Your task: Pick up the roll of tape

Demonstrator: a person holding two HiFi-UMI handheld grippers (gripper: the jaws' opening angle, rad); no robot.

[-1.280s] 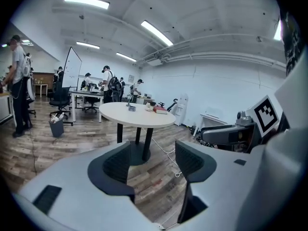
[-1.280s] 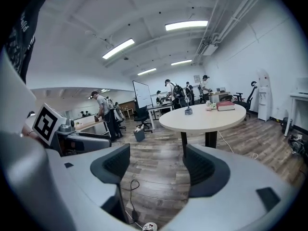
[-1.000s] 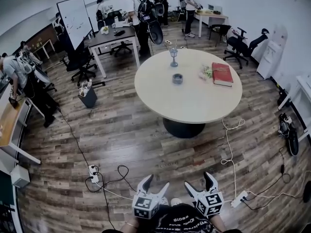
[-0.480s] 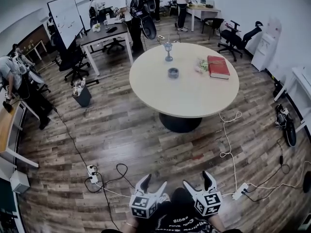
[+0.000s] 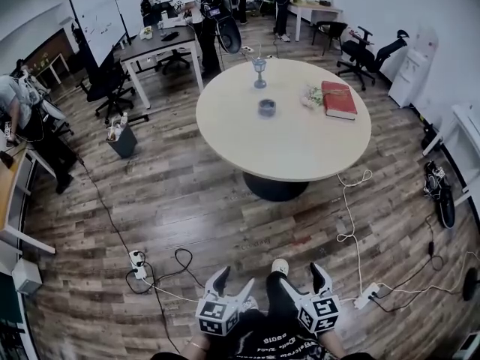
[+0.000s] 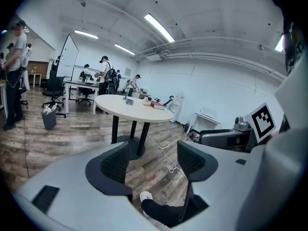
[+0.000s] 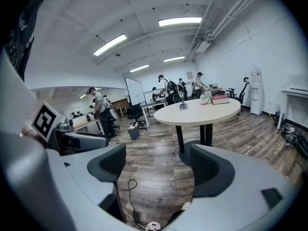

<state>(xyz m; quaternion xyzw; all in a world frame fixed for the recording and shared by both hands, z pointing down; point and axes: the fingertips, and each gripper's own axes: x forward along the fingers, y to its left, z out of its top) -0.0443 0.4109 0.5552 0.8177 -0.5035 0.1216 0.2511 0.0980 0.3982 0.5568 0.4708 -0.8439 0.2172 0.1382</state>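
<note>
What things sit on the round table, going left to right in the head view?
Roll of tape, small pale clump, red book. The stemmed cup overlaps the tape, so it's skipped.

The worktop (image 5: 300,156) stands on the floor, well ahead of the left tool (image 5: 233,282) and the right tool (image 5: 300,279), which sit side by side. On the worktop, the roll of tape (image 5: 266,108) lies toward the far left edge. A stemmed glass (image 5: 259,66) stands behind it at the far edge, and a book (image 5: 339,100) lies near the far right edge
</note>
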